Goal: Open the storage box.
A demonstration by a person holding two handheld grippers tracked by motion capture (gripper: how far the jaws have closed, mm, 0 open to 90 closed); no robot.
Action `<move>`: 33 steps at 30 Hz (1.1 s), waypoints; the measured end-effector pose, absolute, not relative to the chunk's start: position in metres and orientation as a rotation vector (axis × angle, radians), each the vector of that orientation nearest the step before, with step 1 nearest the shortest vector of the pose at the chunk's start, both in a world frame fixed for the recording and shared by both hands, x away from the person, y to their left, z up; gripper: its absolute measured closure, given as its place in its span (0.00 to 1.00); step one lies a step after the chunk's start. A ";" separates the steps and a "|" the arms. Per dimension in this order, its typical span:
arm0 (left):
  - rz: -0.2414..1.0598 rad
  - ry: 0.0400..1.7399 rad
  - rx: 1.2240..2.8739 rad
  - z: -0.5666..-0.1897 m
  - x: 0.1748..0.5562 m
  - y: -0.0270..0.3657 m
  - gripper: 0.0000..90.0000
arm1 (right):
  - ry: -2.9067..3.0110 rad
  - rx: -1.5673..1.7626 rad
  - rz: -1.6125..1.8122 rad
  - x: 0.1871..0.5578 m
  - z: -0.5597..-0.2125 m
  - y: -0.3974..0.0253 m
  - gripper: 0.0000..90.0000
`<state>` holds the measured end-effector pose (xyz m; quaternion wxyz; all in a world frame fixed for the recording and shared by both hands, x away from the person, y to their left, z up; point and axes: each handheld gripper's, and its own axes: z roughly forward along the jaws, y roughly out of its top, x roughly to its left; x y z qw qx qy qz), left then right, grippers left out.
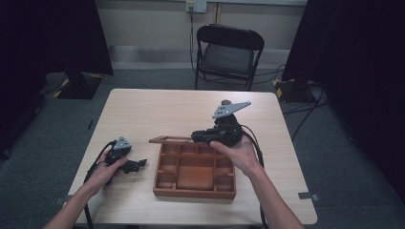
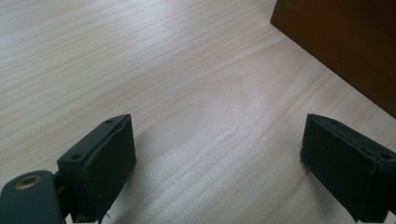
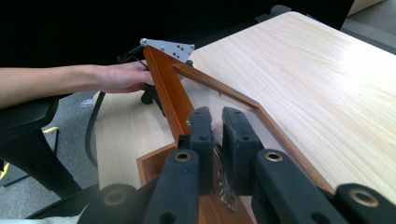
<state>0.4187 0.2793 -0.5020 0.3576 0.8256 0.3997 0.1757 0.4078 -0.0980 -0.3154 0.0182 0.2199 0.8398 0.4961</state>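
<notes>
A brown wooden box [image 1: 193, 193] with several compartments stands on the light table, right of middle. Its wood-framed lid [image 1: 169, 140] with a clear pane is raised at the box's far edge. My right gripper [image 1: 196, 137] is shut on that lid; in the right gripper view the jaws [image 3: 217, 121] clamp the lid's [image 3: 168, 88] near edge. My left gripper [image 1: 141, 164] rests on the table left of the box, open. In the left gripper view it [image 2: 217, 140] holds nothing, and the box's side wall [image 2: 341, 42] lies ahead to the right.
A black folding chair [image 1: 229, 52] stands beyond the table's far edge. Cables lie on the grey floor at the right, and dark curtains hang on both sides. Bare tabletop [image 1: 157, 109] lies behind the box.
</notes>
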 end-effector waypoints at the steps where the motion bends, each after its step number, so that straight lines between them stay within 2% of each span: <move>1: 0.453 1.032 2.131 -0.502 0.419 0.279 0.11 | 2.606 0.686 1.542 0.408 -0.315 -0.098 0.93; 21: 0.455 1.035 2.130 -0.502 0.419 0.279 0.11 | 2.593 0.690 1.554 0.416 -0.310 -0.098 0.94; 33: 0.453 1.031 2.131 -0.502 0.419 0.279 0.11 | 2.578 0.713 1.552 0.419 -0.308 -0.098 0.91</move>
